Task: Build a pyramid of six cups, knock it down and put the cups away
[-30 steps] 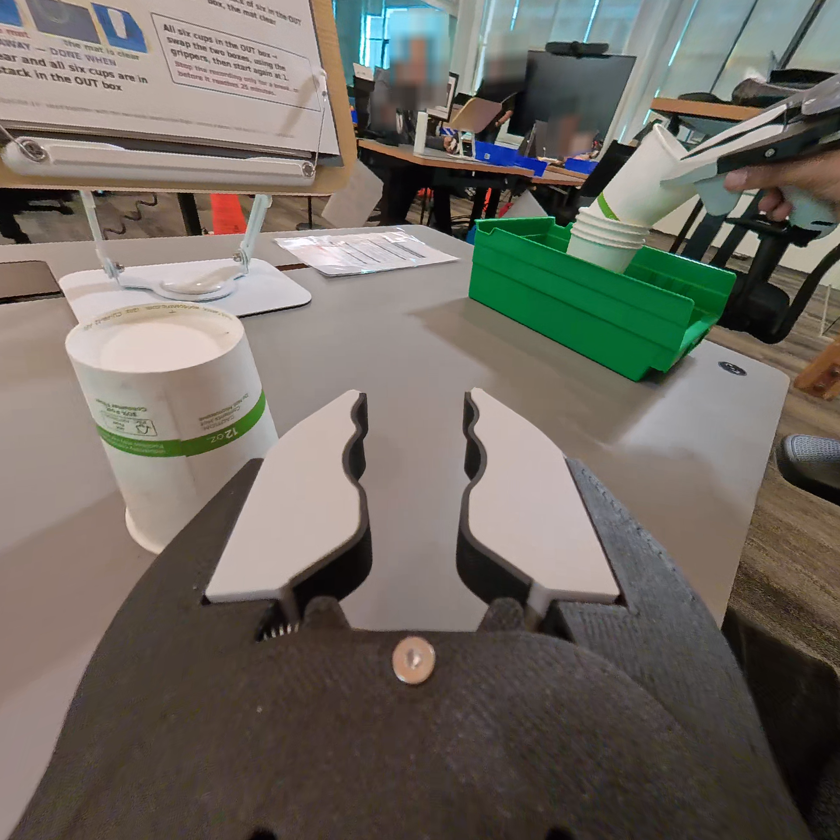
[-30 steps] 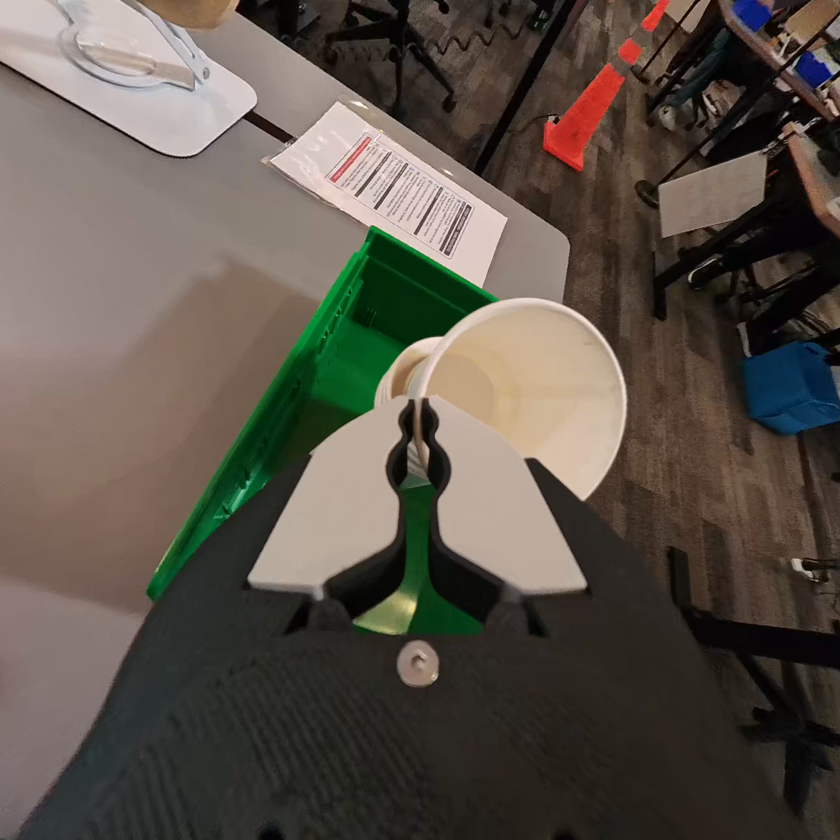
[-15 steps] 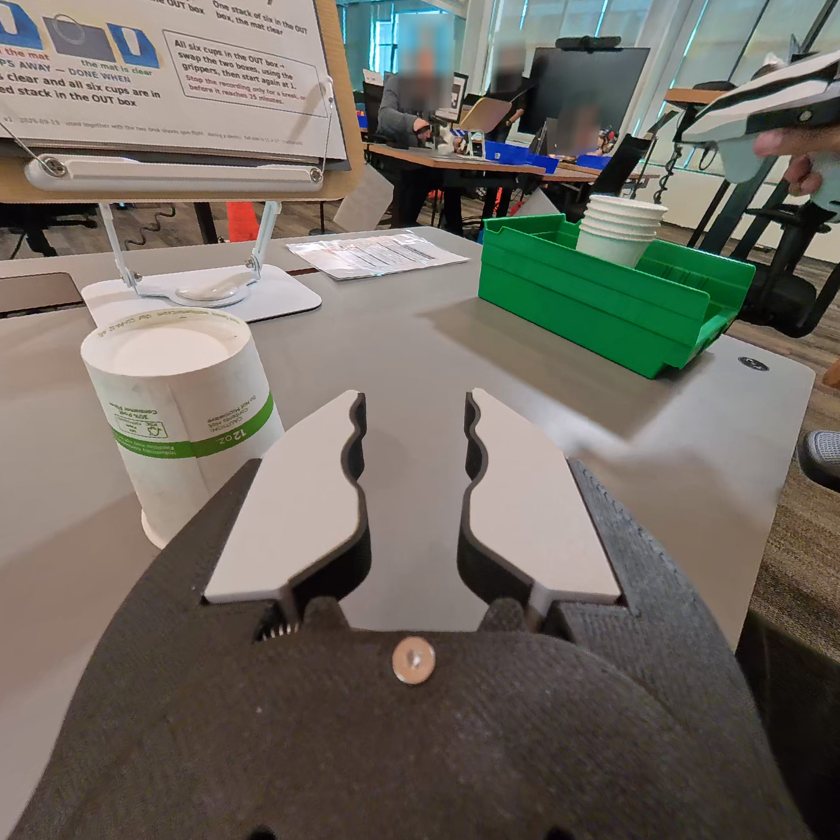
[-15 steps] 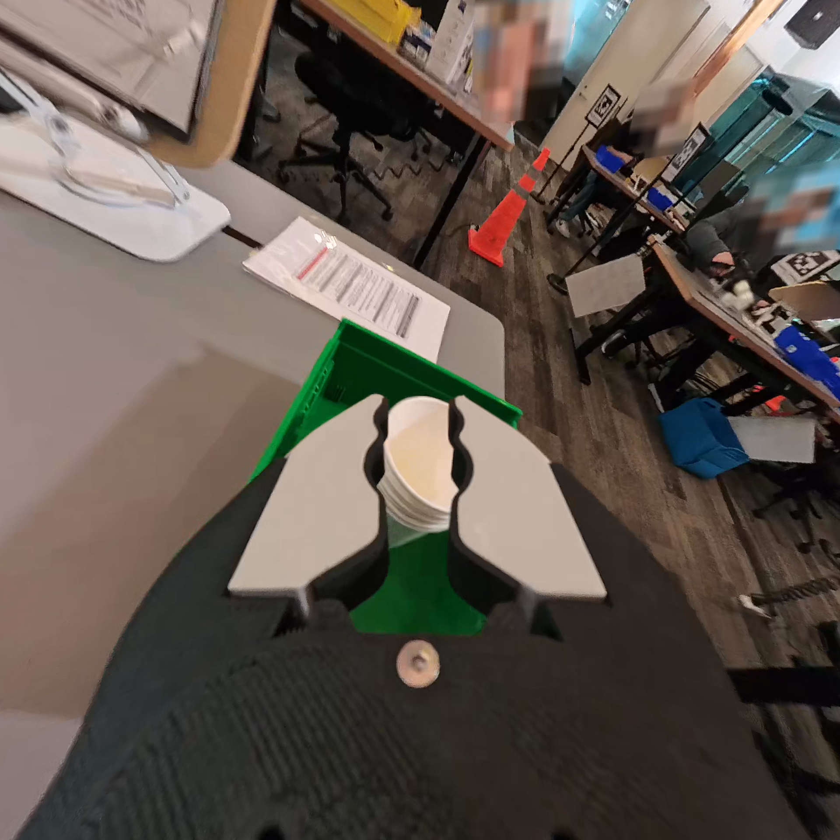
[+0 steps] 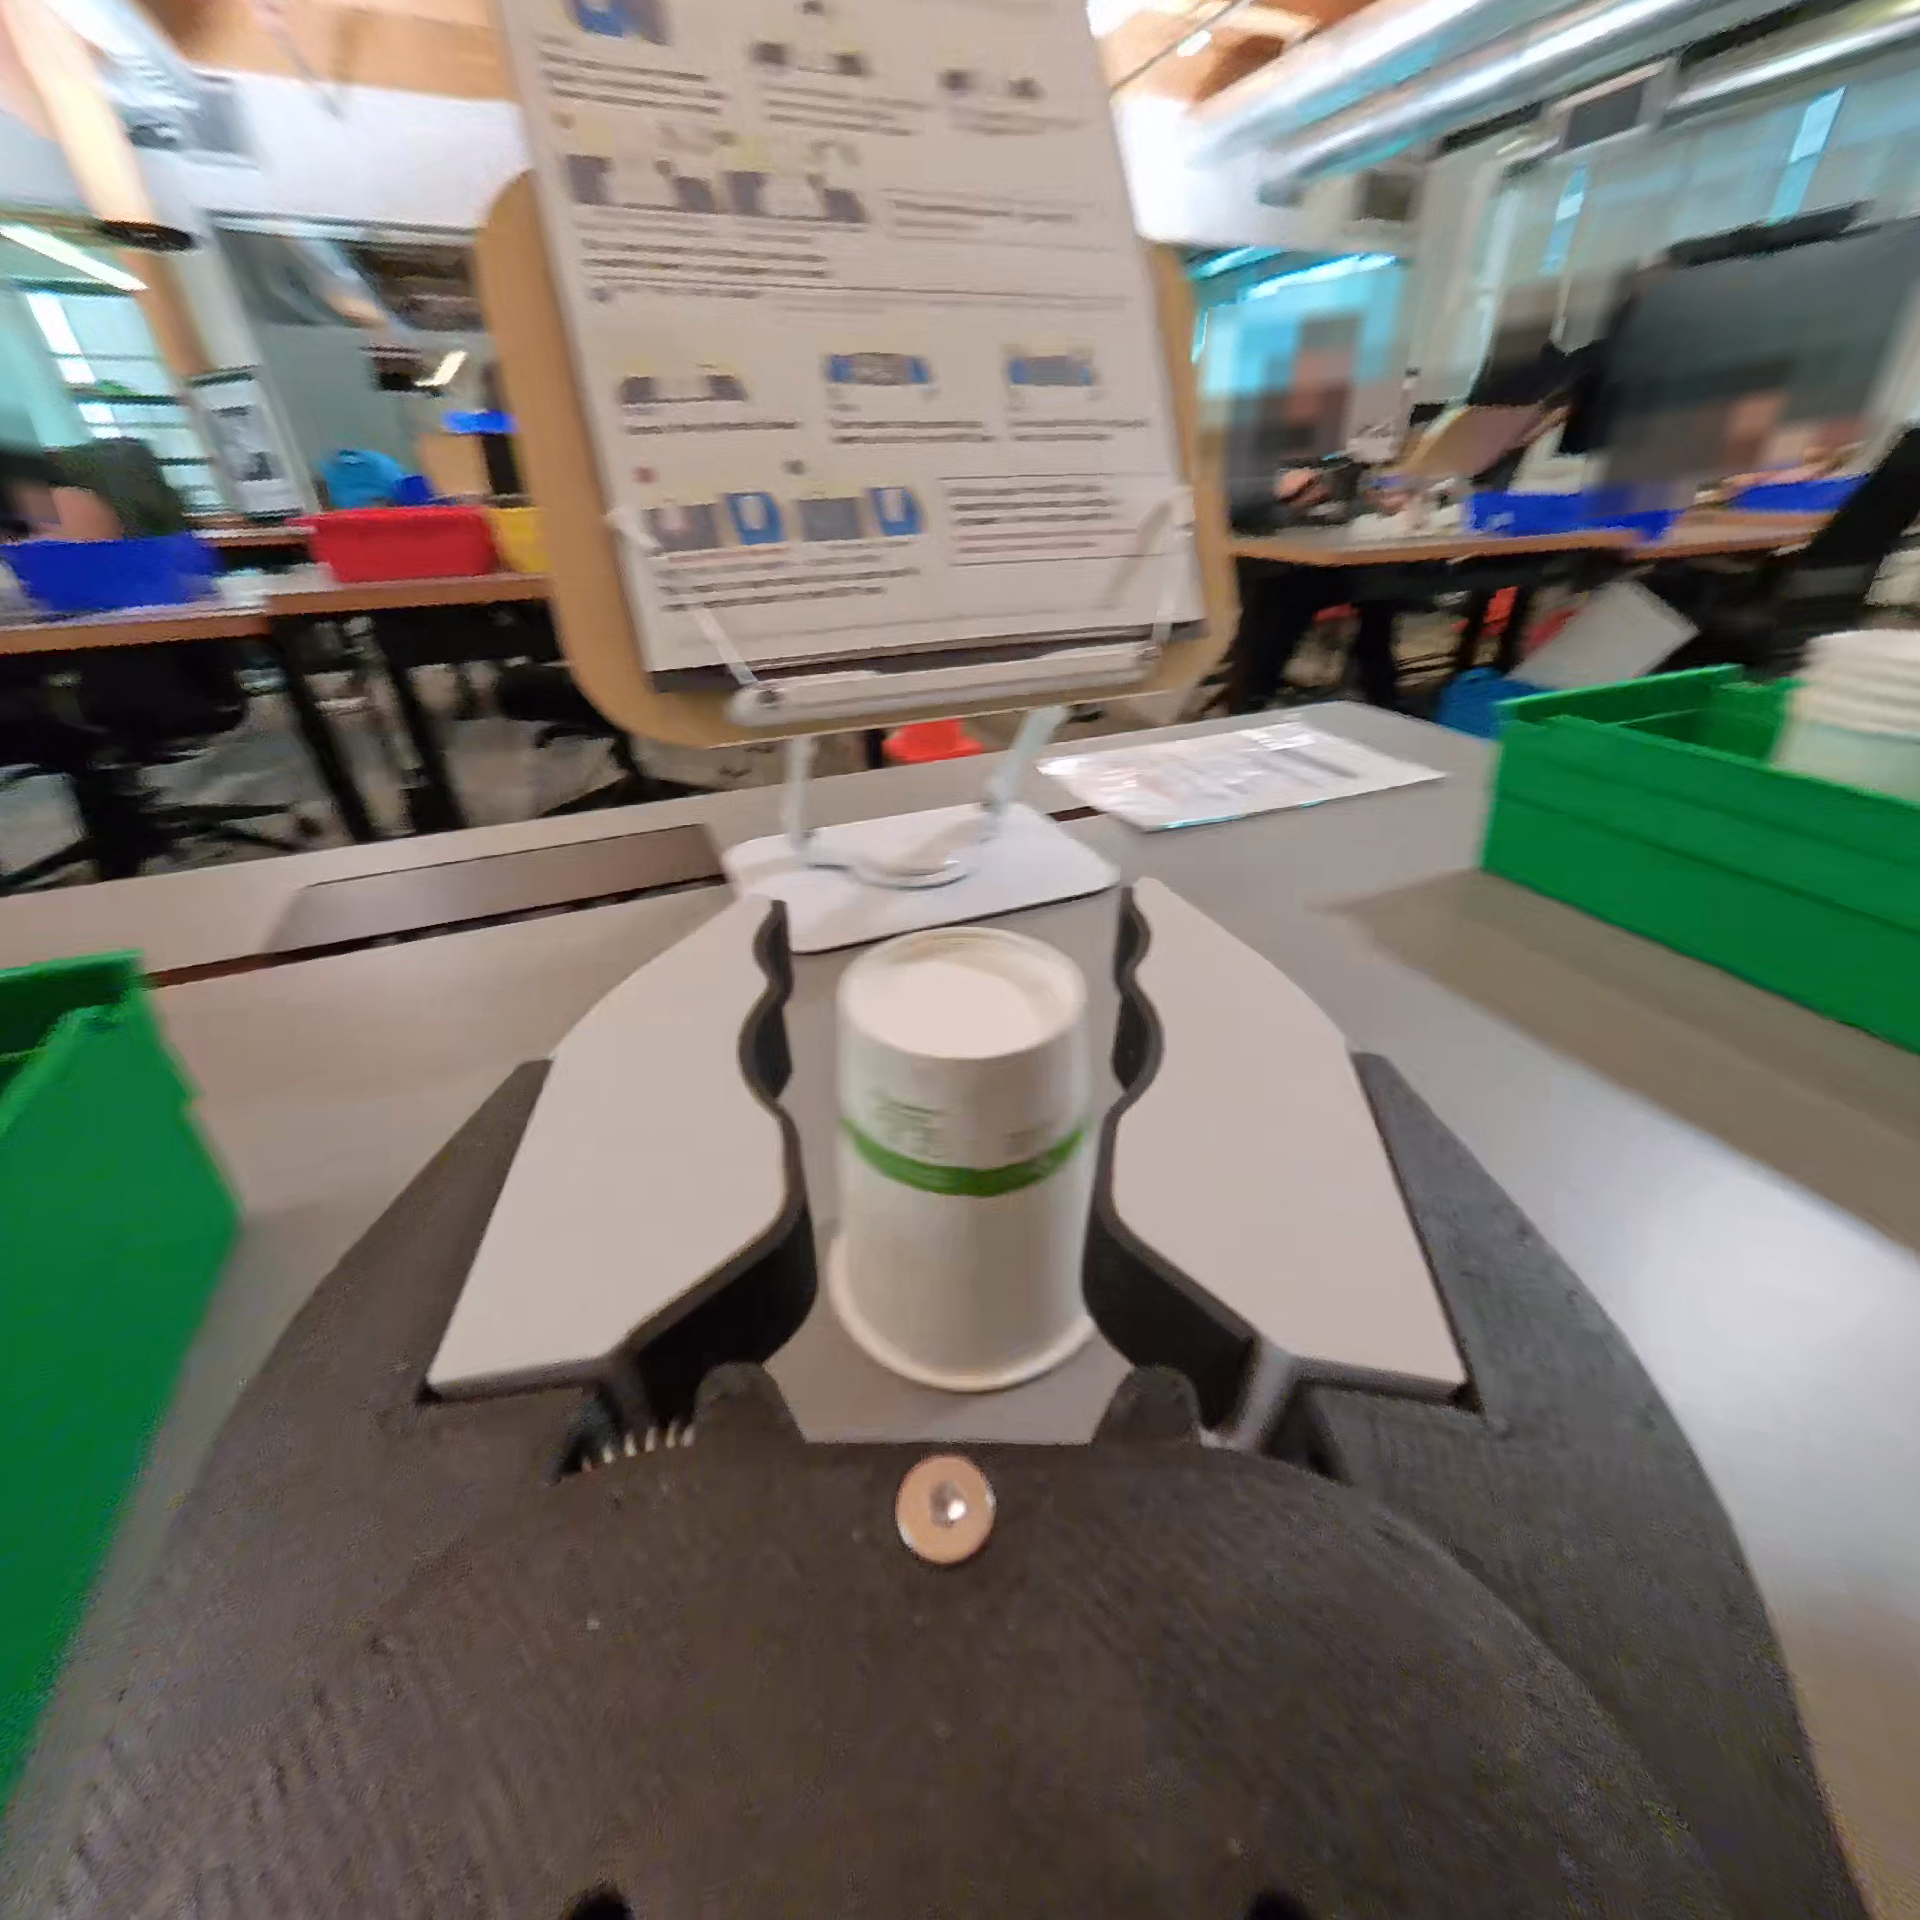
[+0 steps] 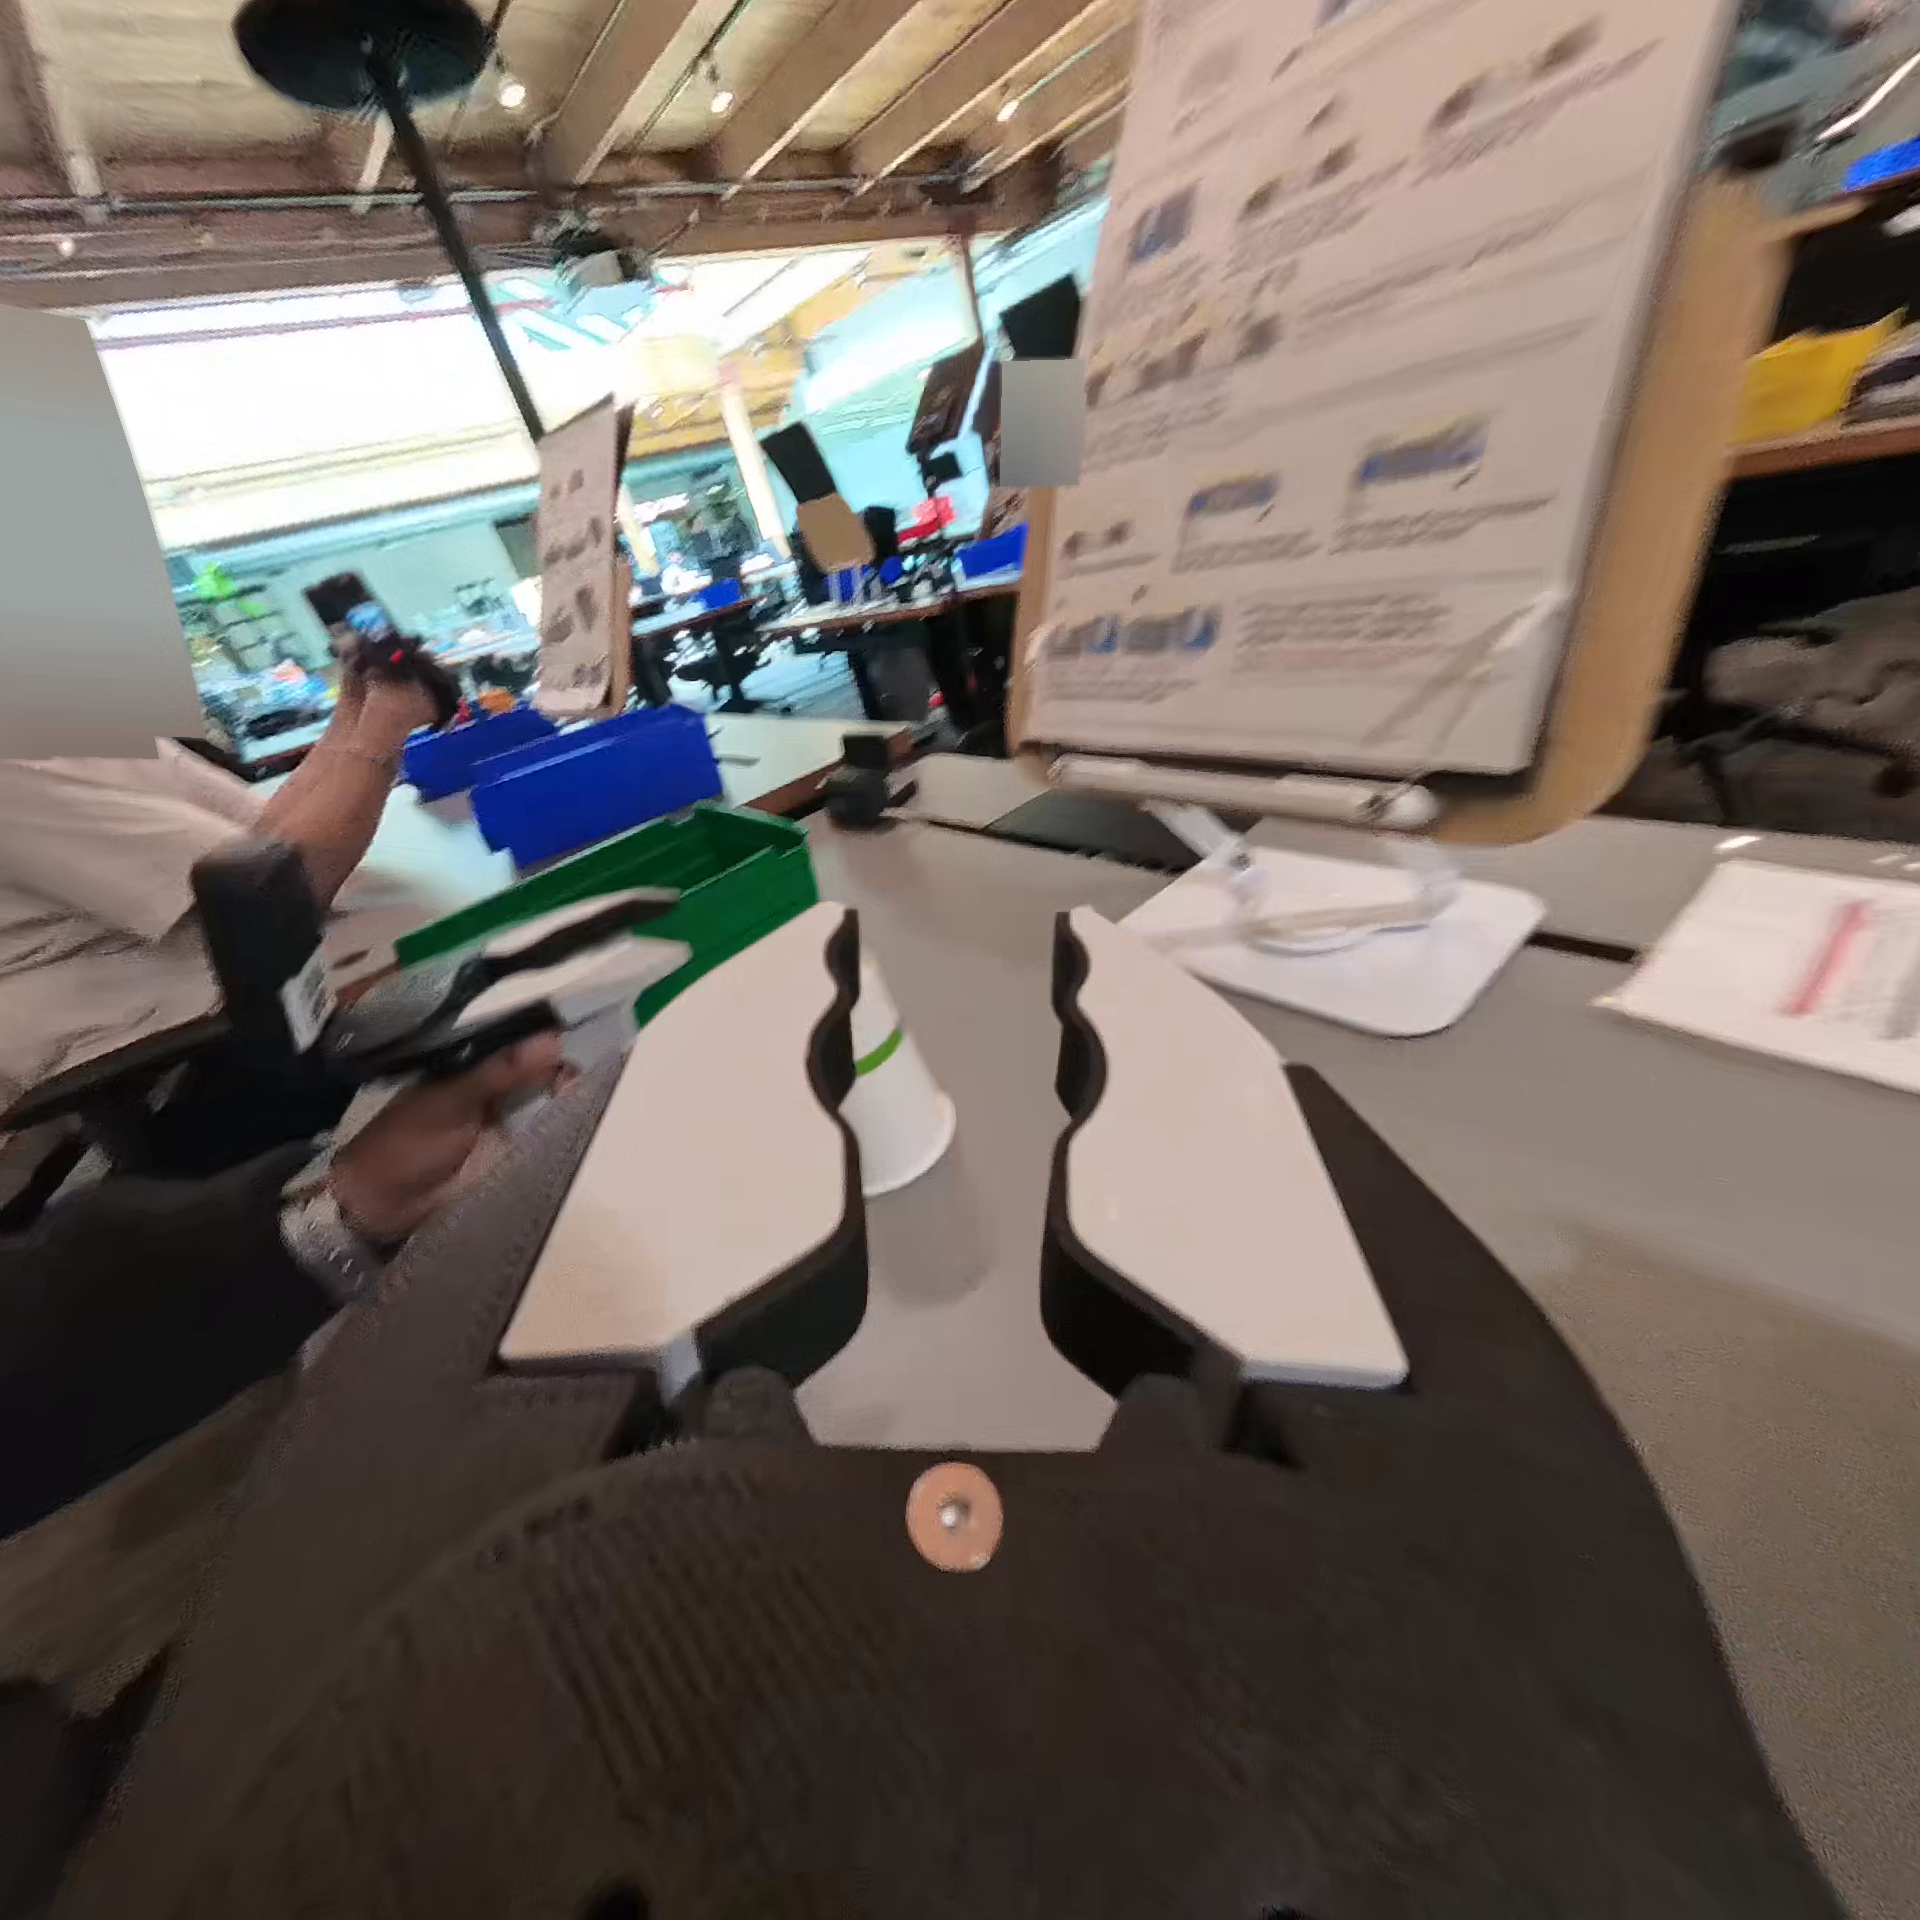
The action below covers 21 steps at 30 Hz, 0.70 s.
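A white paper cup (image 5: 961,1153) with a green band stands upside down on the grey table (image 5: 1558,1195). My left gripper (image 5: 951,914) is open wide, one finger on each side of the cup, with a gap on both sides. My right gripper (image 6: 956,920) is open and empty, low over the table. The same cup (image 6: 899,1091) stands just ahead of it, partly hidden by its left finger. The left gripper (image 6: 665,930), held by a hand (image 6: 436,1122), shows at the left of the right wrist view. A stack of cups (image 5: 1860,707) sits in a green bin (image 5: 1704,852) at the right.
A second green bin (image 5: 83,1195) stands at the left, also in the right wrist view (image 6: 717,862). A document stand (image 5: 852,416) with a white base rises behind the cup. A laminated sheet (image 5: 1236,774) lies at the far edge. A person sits at the left (image 6: 104,831).
My right gripper let go of the cup it held over the bin's stack and swung left over the table. My left gripper turned left, opened wider and now straddles the upturned cup.
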Tool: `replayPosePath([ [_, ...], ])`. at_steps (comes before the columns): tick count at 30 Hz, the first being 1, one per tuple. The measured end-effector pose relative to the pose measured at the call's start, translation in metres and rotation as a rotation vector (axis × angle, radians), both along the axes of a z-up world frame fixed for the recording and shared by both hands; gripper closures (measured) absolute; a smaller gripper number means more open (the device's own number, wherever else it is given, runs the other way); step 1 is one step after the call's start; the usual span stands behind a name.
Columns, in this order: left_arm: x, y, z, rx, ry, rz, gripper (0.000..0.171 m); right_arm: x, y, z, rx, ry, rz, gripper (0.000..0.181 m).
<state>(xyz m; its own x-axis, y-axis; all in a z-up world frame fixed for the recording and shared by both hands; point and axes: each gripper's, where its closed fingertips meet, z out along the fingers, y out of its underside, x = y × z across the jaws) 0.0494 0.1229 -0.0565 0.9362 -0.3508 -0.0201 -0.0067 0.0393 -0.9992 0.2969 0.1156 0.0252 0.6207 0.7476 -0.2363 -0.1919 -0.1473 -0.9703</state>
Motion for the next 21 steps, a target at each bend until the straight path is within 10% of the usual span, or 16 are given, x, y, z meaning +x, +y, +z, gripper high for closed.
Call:
replayPosePath([
  [6, 0.003, 0.028, -0.045, -0.267, 0.041, -0.106, 0.07, -0.076, -0.028, -0.084, -0.067, -0.097, 0.11, 0.149],
  [13, 0.016, 0.045, -0.086, -0.376, 0.194, -0.104, 0.075, -0.072, -0.032, -0.109, -0.168, -0.064, 0.131, 0.149],
  [21, 0.025, 0.058, -0.042, -0.246, -0.007, -0.132, 0.094, -0.042, -0.03, -0.115, -0.252, 0.046, 0.082, 0.151],
])
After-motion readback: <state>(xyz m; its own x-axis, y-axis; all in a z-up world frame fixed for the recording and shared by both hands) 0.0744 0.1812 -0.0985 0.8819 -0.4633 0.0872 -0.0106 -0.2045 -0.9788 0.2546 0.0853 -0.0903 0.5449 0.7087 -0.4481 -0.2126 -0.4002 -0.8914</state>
